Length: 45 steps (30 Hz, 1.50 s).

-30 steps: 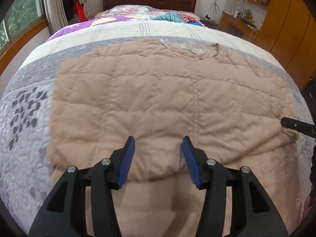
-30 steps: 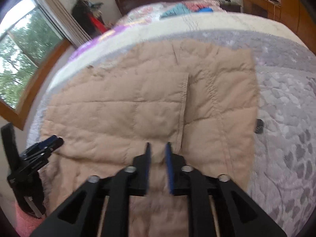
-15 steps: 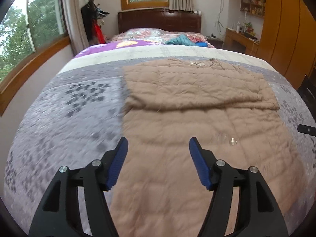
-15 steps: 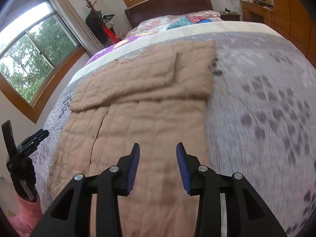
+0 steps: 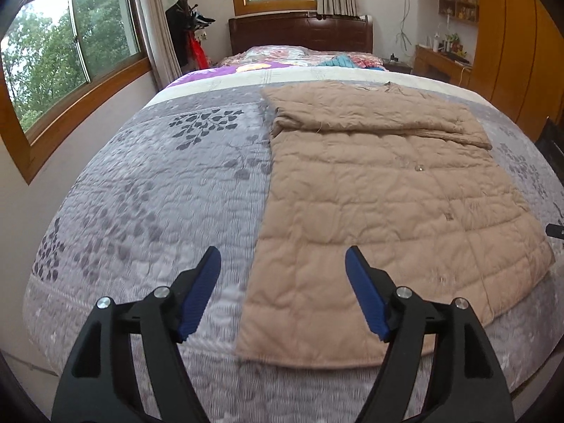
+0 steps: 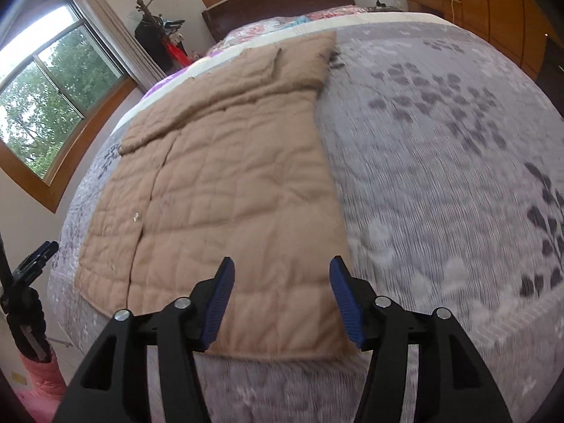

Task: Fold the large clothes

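A tan quilted jacket lies flat on the bed, its sleeves folded across the upper part, its hem at the near edge of the bed. My left gripper hovers over the hem's left corner, jaws opening, nothing between them. In the right wrist view the jacket stretches away from my right gripper, which hangs above the hem's right corner with jaws opening and empty. The left gripper also shows at that view's left edge, and the right gripper's tip at the left wrist view's right edge.
A grey leaf-patterned bedspread covers the bed. The dark headboard, pillows and loose clothes are at the far end. Windows line the left wall, a wooden wardrobe the right. A coat stand is in the corner.
Both grippers have pulled back from the jacket's middle toward the near hem and spread apart, left going left, right going right. Both have opened wider. The jacket lies as it was left.
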### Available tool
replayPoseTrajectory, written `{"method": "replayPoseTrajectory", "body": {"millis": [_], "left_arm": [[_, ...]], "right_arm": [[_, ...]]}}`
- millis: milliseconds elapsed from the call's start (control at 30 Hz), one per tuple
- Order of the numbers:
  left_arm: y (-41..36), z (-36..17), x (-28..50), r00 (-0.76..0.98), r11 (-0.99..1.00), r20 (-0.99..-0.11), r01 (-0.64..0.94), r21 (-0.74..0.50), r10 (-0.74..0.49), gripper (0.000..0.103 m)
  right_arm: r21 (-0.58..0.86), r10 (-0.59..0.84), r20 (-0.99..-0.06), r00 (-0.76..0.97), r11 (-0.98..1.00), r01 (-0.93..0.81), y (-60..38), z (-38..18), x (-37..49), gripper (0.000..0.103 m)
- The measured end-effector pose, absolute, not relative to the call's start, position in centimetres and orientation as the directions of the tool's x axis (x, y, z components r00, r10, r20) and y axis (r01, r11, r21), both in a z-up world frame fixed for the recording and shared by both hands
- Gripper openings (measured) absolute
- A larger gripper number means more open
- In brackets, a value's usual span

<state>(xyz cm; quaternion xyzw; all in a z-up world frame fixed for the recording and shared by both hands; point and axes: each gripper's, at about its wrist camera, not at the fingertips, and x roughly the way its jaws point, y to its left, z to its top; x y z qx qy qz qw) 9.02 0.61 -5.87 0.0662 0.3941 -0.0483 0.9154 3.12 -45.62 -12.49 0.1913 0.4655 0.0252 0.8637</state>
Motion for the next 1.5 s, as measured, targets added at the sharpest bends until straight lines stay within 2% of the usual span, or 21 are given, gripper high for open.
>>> {"method": "replayPoseTrajectory", "body": {"millis": [200,467,800,1233,1333,1400,1467,1500], "left_arm": [[1.7,-7.3,7.9,0.65,0.99,-0.757,0.14,0.032,-0.068,0.075],[6.2,-11.1,8.4,0.574,0.995,-0.813,0.042,-0.089,-0.097,0.075],[6.4,-12.8,10.0,0.52,0.976,-0.826,0.087,-0.2,-0.216,0.075],[4.4,-14.0,10.1,0.501,0.976,-0.838,0.122,-0.179,-0.216,0.075],[4.0,-13.9,10.0,0.504,0.978,-0.838,0.121,-0.171,-0.209,0.07],[3.9,-13.9,10.0,0.504,0.978,-0.839,0.121,-0.168,-0.206,0.06],[3.7,-13.8,10.0,0.51,0.98,-0.837,0.119,-0.16,-0.199,0.05],[3.6,-13.7,10.1,0.513,0.979,-0.835,0.116,-0.165,-0.201,0.039]], "right_arm": [[0.357,0.227,-0.804,0.55,0.923,0.141,-45.8,-13.7,1.2,0.061],[0.399,0.264,-0.784,0.562,0.907,0.13,-46.6,-14.5,0.0,0.065],[0.389,0.226,-0.801,0.555,0.9,0.195,-48.2,-15.5,0.7,0.069],[0.392,0.245,-0.797,0.552,0.905,0.164,-48.2,-16.4,1.3,0.07],[0.389,0.251,-0.794,0.554,0.909,0.146,-47.9,-16.3,1.6,0.062],[0.376,0.242,-0.796,0.555,0.916,0.14,-47.7,-16.3,1.7,0.057],[0.383,0.254,-0.791,0.556,0.915,0.125,-47.5,-16.3,1.9,0.039],[0.414,0.289,-0.781,0.554,0.903,0.113,-47.4,-16.4,2.1,0.034]]}}
